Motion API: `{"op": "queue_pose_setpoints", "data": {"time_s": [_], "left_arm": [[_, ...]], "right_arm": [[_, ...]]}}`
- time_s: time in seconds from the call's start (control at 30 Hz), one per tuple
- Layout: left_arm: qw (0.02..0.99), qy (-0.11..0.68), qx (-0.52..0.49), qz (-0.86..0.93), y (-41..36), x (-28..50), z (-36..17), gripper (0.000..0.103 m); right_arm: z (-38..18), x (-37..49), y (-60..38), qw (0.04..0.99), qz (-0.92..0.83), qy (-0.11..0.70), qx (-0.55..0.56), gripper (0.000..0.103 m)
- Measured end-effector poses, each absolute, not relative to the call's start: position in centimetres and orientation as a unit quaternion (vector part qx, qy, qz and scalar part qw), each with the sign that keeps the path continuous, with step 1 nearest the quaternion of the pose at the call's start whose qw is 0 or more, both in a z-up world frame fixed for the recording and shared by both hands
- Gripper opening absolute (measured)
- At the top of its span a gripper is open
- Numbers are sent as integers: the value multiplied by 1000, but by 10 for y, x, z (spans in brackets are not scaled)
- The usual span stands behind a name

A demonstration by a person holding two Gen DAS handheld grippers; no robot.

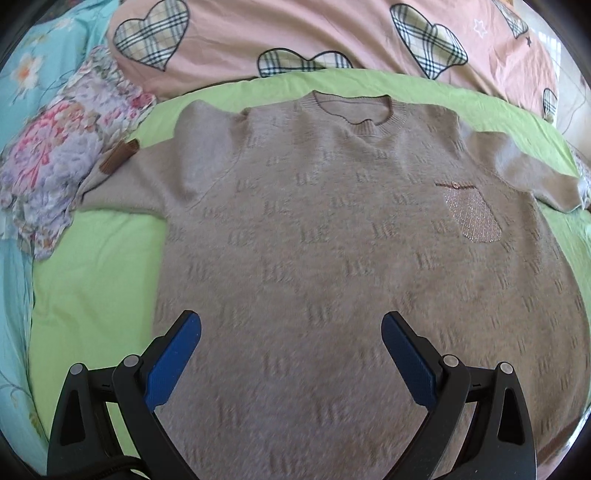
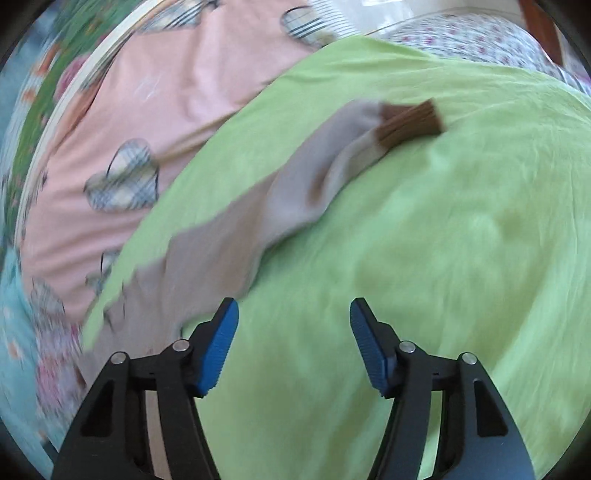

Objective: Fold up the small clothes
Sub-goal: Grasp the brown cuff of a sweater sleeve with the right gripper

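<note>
A beige knitted sweater lay spread flat, front up, across the middle of the left wrist view, its ribbed round collar toward the top of the frame and a shiny chest pocket at the right. It rested on a lime-green sheet that showed bare at the lower left. One sleeve ran out to the left, its brown cuff touching a floral cloth bunched at the left edge; the other sleeve reached toward the right edge. A pink quilt with checked hearts filled the top of the frame, just behind the collar. The left gripper hung over the lower body of the sweater at the bottom of the frame, its blue pads set wide apart with nothing between them. The right wrist view was blurred. There the right gripper sat at the bottom centre above bare green sheet, jaws parted and gripping nothing. The sweater's sleeve stretched from lower left to upper right of that frame, ending in the brown cuff lying on the sheet, well apart from the fingers, with the pink quilt at the upper left.
</note>
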State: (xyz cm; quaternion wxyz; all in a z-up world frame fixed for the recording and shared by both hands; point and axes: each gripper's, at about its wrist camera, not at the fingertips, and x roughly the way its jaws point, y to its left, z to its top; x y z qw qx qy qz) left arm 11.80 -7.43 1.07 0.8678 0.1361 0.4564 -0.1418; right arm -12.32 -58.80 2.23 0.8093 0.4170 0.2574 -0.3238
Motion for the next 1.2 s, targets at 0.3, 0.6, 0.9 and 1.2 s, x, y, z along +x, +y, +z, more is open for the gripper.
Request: {"op": "queue_pose_setpoints", "data": {"time_s": [0.3,0.6,0.9,1.2], "left_arm": [[860,465,146,-151,-110,142,2,99],[858,470,132,-162,-107,149,-2,99],[859,476,90,-166,-75,147,1,99],[856,481,38,-186,-39,157,3,99]], "right_arm": [[5,-113,-704,755,-381,213,489,62],[44,-84,-662,808,-365,208,413,10],[84,38,-512,878,-123,261,381,9],[19,192,-339,841,94,358,394,9]]}}
